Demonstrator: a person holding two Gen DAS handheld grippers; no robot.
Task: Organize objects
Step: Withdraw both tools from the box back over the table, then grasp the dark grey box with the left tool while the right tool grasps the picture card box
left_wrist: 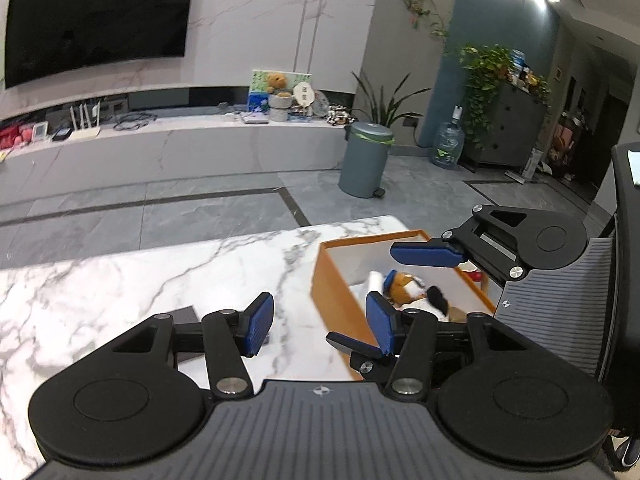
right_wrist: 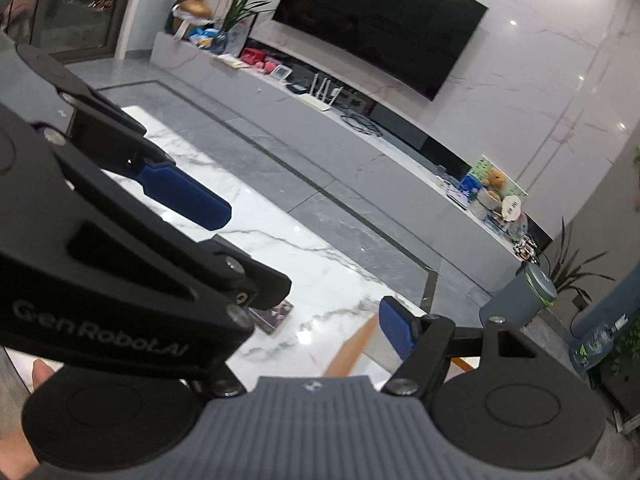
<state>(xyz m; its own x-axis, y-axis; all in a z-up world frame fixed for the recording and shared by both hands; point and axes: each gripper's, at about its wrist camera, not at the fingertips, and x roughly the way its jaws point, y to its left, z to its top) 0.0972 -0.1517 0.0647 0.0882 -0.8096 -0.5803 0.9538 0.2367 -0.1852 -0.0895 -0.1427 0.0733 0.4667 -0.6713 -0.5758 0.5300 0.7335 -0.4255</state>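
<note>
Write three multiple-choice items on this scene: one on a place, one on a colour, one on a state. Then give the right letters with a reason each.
1. Where is the plush toy?
A. on the floor
B. in the box
C. on the table beside the box

2. What colour are the box's outer walls?
A. orange
B. green
C. black

3. How does the left gripper stand?
A. shut on the toy
B. shut on a book
C. open, holding nothing

Answers:
1 B, the toy lies between the box's walls.
2 A, the near wall shows orange in the left wrist view.
3 C, its blue pads stand apart with only table and box edge behind them.
</note>
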